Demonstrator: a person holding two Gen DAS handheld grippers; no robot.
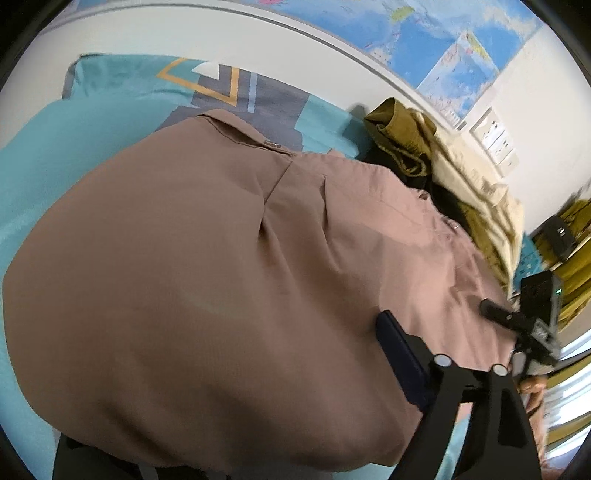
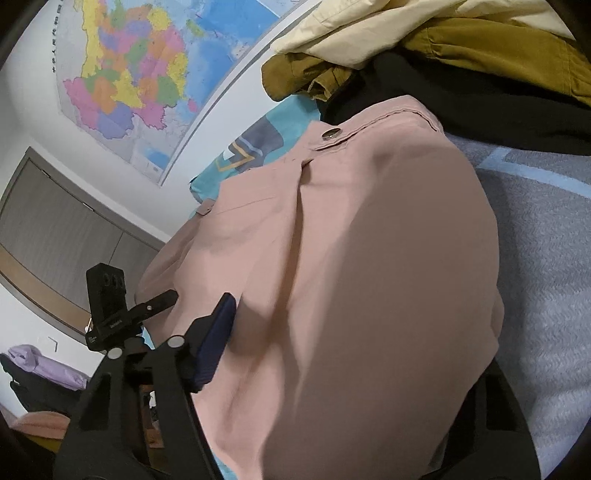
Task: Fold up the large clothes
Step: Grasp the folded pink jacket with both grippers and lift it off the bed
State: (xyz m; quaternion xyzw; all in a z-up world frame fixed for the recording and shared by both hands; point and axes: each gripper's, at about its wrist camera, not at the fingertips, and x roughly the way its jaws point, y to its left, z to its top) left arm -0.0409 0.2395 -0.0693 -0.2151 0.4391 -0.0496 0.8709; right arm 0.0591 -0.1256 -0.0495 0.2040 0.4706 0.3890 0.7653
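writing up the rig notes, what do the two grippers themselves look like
Both look alike. The left gripper has a matte black angular frame, round silver pivot pins and a dark navy ribbed finger pad. The right gripper shows the same frame, pins and navy ribbed pad. Each view shows the other gripper's boxy black camera block.

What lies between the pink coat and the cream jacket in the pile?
A black garment and a mustard jacket separate the pink coat from the cream jacket; right wrist view.
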